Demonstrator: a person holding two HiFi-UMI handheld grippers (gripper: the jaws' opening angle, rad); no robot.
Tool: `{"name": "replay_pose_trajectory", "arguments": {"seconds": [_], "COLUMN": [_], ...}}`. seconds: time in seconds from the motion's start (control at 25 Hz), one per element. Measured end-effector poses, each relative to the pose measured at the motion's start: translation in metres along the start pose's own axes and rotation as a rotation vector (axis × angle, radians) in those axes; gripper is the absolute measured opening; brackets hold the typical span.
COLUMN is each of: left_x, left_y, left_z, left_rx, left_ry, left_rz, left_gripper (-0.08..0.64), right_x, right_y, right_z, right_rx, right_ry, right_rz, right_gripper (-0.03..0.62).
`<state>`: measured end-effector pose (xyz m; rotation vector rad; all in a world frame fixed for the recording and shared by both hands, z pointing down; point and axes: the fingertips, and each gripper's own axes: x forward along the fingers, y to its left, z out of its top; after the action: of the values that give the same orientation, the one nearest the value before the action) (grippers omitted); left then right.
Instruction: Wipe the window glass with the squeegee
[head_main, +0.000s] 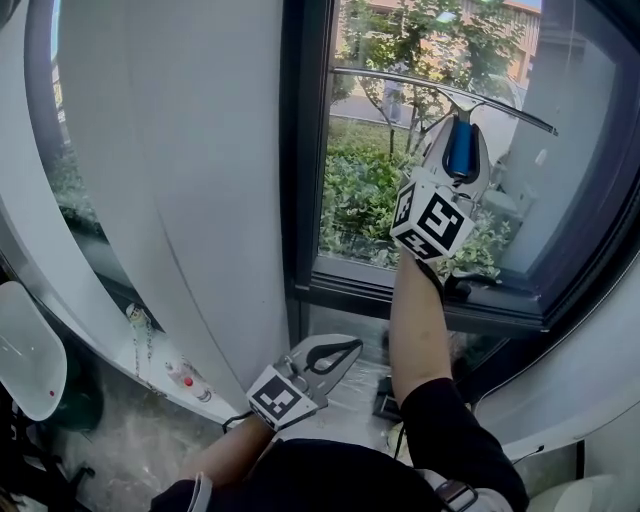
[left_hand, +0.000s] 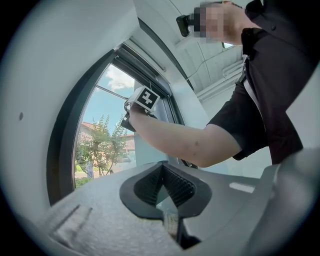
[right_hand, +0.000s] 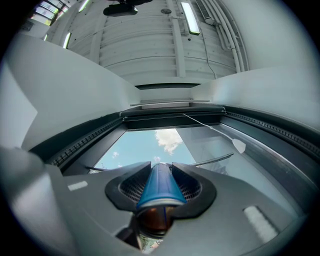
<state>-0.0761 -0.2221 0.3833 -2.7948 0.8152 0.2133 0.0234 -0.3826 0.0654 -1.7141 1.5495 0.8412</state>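
Note:
The squeegee has a blue handle (head_main: 461, 150) and a long thin blade (head_main: 440, 95) lying slightly tilted across the upper part of the window glass (head_main: 375, 190). My right gripper (head_main: 458, 128) is raised to the glass, shut on that handle. In the right gripper view the blue handle (right_hand: 159, 187) sits between the jaws of the right gripper (right_hand: 161, 169), and the blade (right_hand: 212, 160) shows beyond them against the sky. My left gripper (head_main: 350, 347) hangs low below the sill, shut with nothing in it. The left gripper (left_hand: 161, 167) looks up at the right forearm (left_hand: 180, 142).
A dark window frame post (head_main: 300, 150) borders the pane on the left, with a white curved wall panel (head_main: 180, 150) beside it. The dark sill (head_main: 430, 298) runs under the glass. A blind cord with a white knob (right_hand: 239, 145) hangs by the right side. Small bottles (head_main: 185, 378) lie on the floor.

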Motion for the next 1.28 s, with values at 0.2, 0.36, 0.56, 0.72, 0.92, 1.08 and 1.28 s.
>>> {"name": "replay_pose_trajectory", "arguments": {"seconds": [0.2,0.36,0.56,0.72,0.92,1.08,1.28], "left_x": [-0.004,-0.011,-0.014,-0.016,-0.015,-0.015,-0.017], "left_y": [-0.002,-0.007,-0.007,-0.004,-0.002,-0.004,-0.002], "left_z": [-0.003,-0.005,-0.009,-0.007,-0.007,-0.010,-0.014], "left_rx": [-0.018,-0.042,-0.042,-0.053,-0.051,-0.050,-0.075], "left_ry": [0.012,0.025,0.039,0.031,0.028,0.030,0.025], "left_rz": [0.005,0.005,-0.001,-0.001,-0.003,-0.016,-0.013], "left_gripper": [0.000,-0.001,-0.001,-0.001,0.000,-0.001,-0.001], "right_x": [-0.011,-0.022,-0.028,-0.031,-0.037,-0.043,-0.052], "right_y": [-0.001,-0.002,-0.002,-0.001,-0.002,-0.003,-0.004], "right_z": [-0.006,-0.011,-0.016,-0.018,-0.021,-0.024,-0.030], "right_rx": [-0.004,0.006,0.009,0.006,-0.005,0.000,0.000], "right_ry": [0.014,0.028,0.033,0.038,0.050,0.062,0.076], "right_rz": [-0.005,-0.015,-0.024,-0.021,-0.015,-0.019,-0.017], "right_gripper": [0.127,0.126,0.126,0.126,0.127,0.127,0.127]}}
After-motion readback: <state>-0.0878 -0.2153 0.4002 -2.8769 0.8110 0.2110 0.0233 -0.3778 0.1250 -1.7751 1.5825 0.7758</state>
